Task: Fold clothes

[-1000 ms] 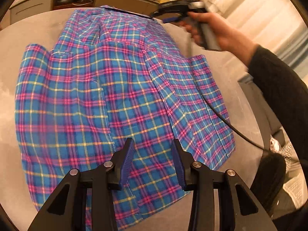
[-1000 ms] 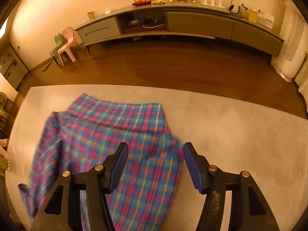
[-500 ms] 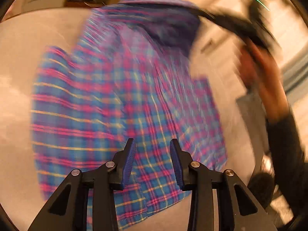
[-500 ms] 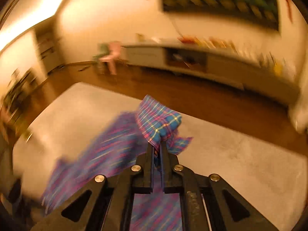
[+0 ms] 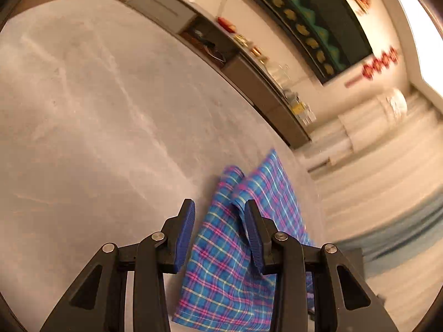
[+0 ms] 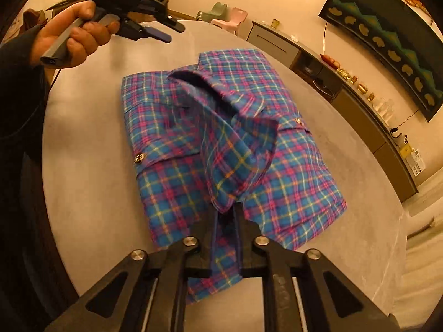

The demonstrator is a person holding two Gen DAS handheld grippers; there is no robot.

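A blue, pink and yellow plaid shirt [image 6: 221,127] lies folded in a rough rectangle on the grey table [image 6: 91,144], front side up with collar and pocket buttons showing. My right gripper [image 6: 225,210] is shut on the shirt's collar area and holds a fold of it above the rest. My left gripper [image 5: 218,215] is open and empty; in its own view it hovers over an edge of the shirt [image 5: 229,262] near the table's rim. It also shows in the right wrist view [image 6: 163,31], held in a hand above the table's far left.
A long grey sideboard [image 6: 346,94] with small items on top runs along the wall beyond the table. Small pink and green chairs [image 6: 229,16] stand by it. White curtains [image 5: 382,166] hang past the table's right edge.
My right gripper closed on the shirt's collar end and carried it over, folding the shirt in half. My left gripper swung away from over the shirt toward the table's edge, staying open.
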